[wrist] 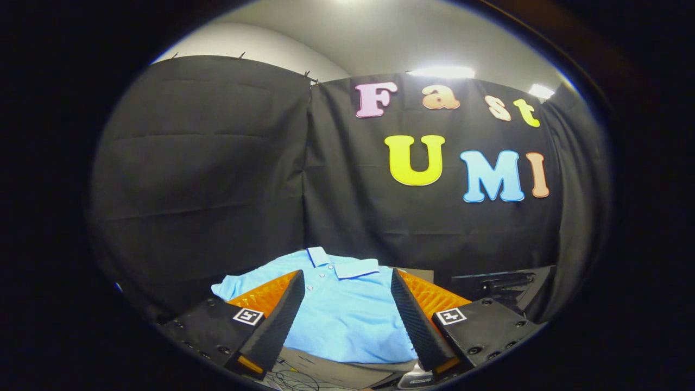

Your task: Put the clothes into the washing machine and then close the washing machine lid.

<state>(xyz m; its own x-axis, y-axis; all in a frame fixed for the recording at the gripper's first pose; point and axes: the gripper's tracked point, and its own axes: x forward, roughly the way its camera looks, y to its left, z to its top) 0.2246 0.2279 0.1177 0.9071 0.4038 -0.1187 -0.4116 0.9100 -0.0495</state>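
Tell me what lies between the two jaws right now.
In the gripper view, the light blue polo shirt lies spread flat between the open jaws of the gripper, its collar pointing away toward the black cloth wall. Neither jaw presses on it.

The gripper (pixel 345 317) has two long fingers (pixel 279 320), wedge-shaped and tapering towards their tips, standing wide apart. Their inner faces are black pads with fine ribbing. The outer sides are bright orange, also ribbed. Each finger sits on a flat black block (pixel 209 328) with rounded corners, dotted with dark recessed screws along the near edges. On top of each block is a small square white tag (pixel 248 316) printed with a black pattern. A small orange tab shows at the base of each finger.
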